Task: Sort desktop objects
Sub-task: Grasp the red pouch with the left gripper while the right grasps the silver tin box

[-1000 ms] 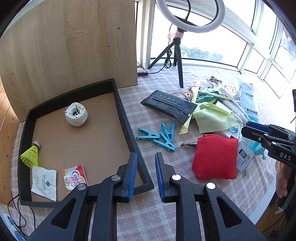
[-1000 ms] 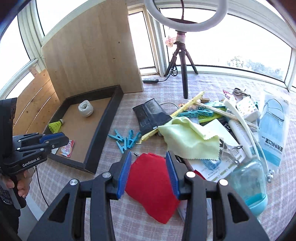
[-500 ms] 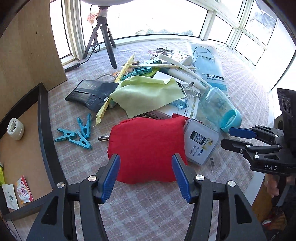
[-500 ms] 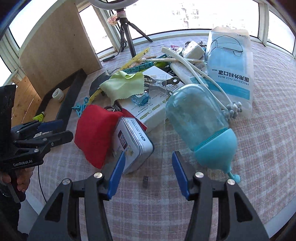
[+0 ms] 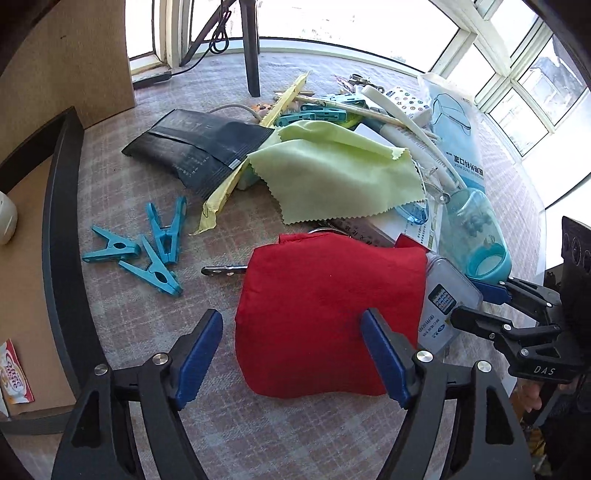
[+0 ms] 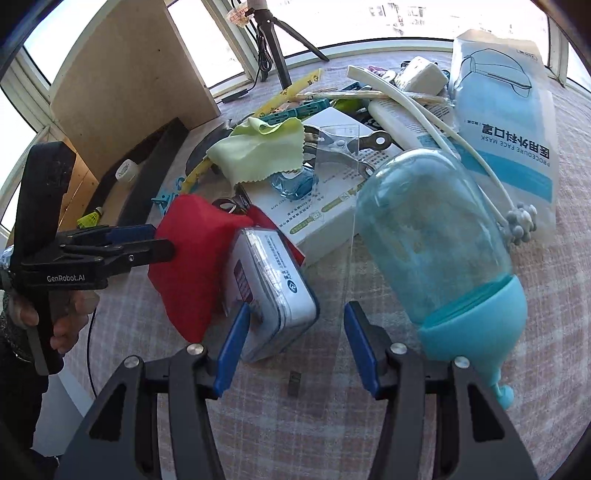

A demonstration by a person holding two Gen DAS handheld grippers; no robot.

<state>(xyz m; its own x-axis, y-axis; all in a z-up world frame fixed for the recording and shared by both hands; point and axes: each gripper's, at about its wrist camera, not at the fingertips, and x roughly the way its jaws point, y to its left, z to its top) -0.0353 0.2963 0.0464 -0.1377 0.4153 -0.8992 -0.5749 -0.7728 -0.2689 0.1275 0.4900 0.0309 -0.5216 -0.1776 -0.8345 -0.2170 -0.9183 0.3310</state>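
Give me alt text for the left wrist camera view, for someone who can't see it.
The open left hand-held gripper hovers over a red cloth bundle on a checked tablecloth. Beyond lie three blue clothespins, a green cloth and mixed clutter; the right hand-held gripper enters from the right.

Surroundings before me, listed:
- Pale checked woven tablecloth [image 5: 122, 206], pinkish-grey, covering the table I work at.
- Light wood-grain upright panel [image 6: 129, 70] standing at the far left of the table.
- White-framed windows [image 5: 517, 66] wrapping the far side and right; strong daylight, overexposed.
- Black tripod stand [image 6: 273, 44] on the cloth near the sill, black cable [image 5: 218, 33] looped on it.
- Wooden plank wall [image 6: 79, 184], lower left.
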